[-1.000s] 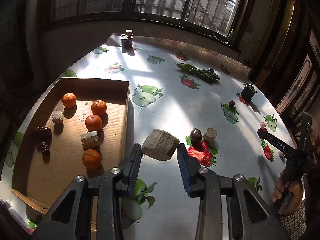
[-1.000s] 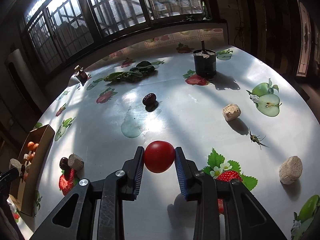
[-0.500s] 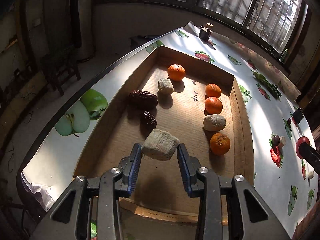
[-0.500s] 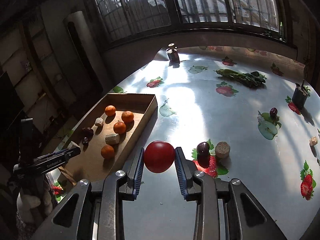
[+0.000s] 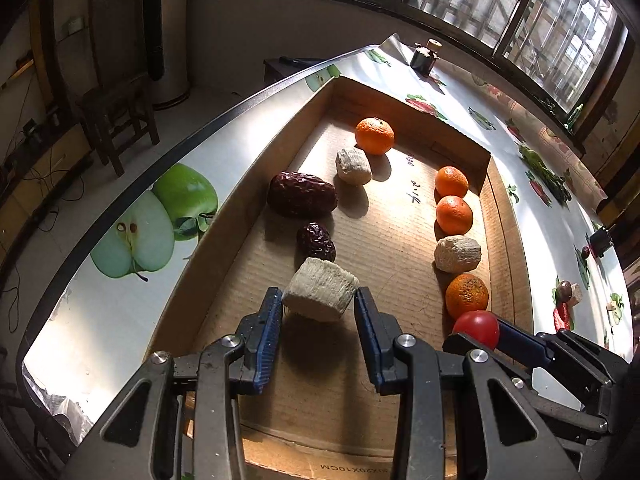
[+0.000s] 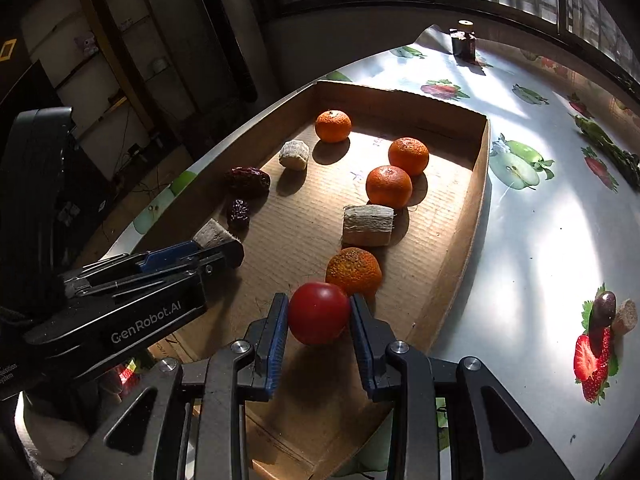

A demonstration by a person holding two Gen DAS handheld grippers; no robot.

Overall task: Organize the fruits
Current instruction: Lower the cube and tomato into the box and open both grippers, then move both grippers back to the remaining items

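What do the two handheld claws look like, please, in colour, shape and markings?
Both the left claw and right claw are black angular linkages with silver pivot bolts and ribbed blue finger pads. The left one's body shows white "GenRobot.AI" lettering in the right wrist view. No cables or sleeves show.

Orange tangerines (image 5: 374,135), dark red dates (image 5: 301,194), a red tomato (image 6: 319,313), pale beige chunks (image 5: 322,295), a brown cardboard tray (image 5: 404,216); the white surface (image 6: 532,232) carries fruit prints.
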